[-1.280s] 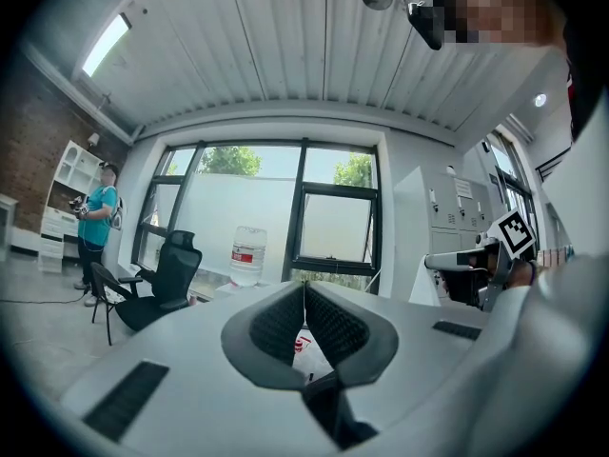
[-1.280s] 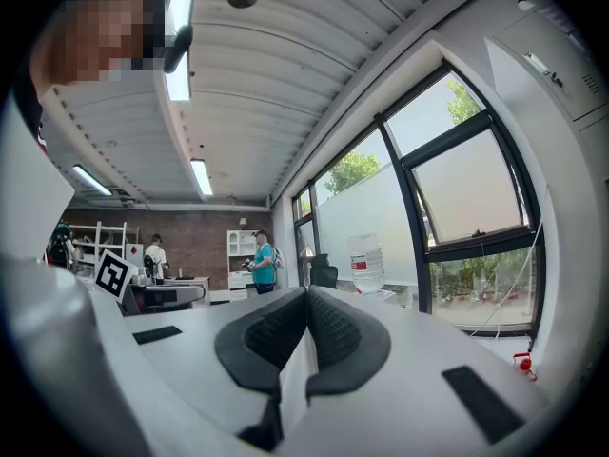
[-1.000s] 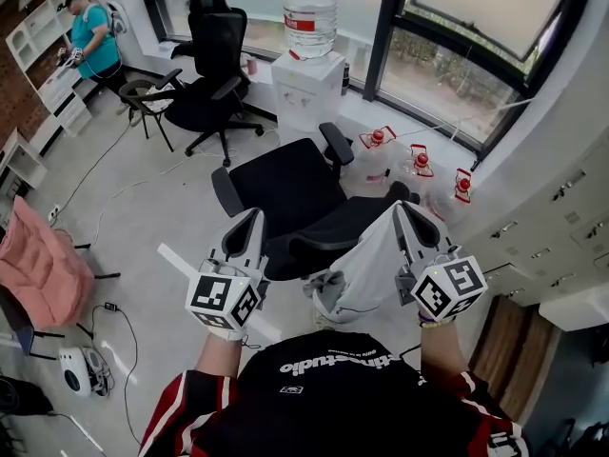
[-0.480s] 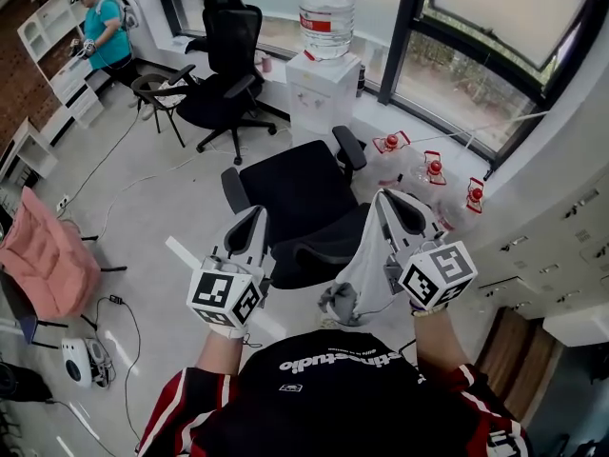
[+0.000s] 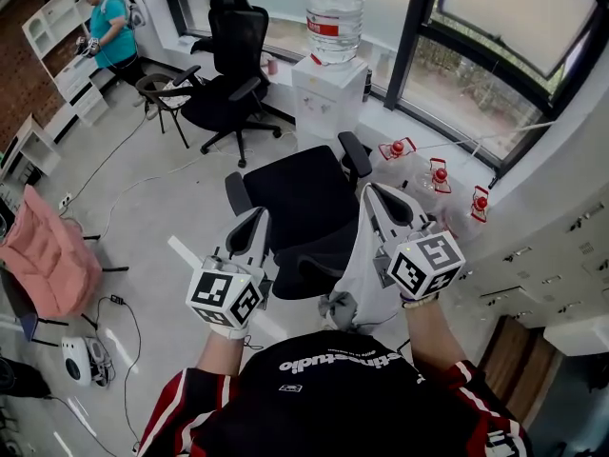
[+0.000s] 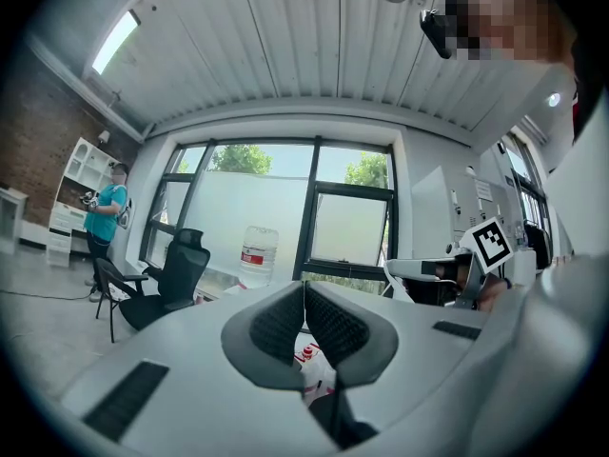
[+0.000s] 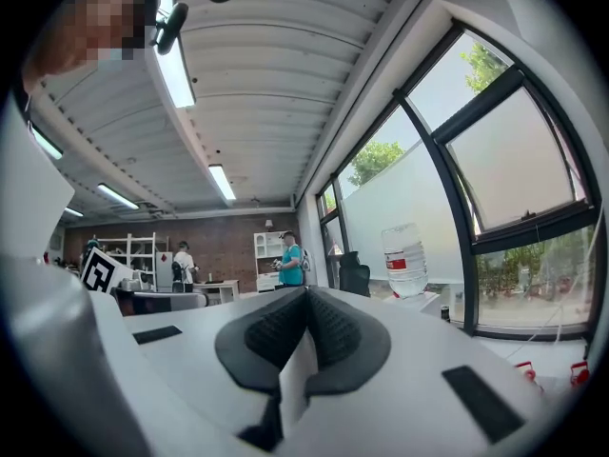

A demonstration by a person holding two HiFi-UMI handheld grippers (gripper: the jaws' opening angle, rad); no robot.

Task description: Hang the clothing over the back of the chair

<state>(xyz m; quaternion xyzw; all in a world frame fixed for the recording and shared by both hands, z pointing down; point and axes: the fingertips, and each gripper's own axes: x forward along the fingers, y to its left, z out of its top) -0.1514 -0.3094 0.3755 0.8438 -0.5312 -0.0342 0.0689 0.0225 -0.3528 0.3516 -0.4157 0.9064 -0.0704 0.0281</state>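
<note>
Grey-white clothing hung in a limp fold from the right claw, which was clenched on one edge of the fabric; the right gripper view showed a pale strip pinched between the dark pads. The left claw was held level just to the left, its jaws pressed together with nothing visible between them. A black office chair stood just beyond both claws, its seat on the far side and its chair back on the near side, towards the person. The garment dangled by the right end of that back, bunched at its lower end, and did not appear to lie across the top edge. The step in hand looked like the approach, with the clothing brought up to the chair but not yet draped. The next move would likely call for raising the held edge clear of the top of the back. The cloth would then be carried towards the far side, so that part of it fell over the seat side and the rest stayed on the near side, before the right claw let go. The left claw, apparently empty, could take a second edge to spread the fabric and keep it from sliding off.
</note>
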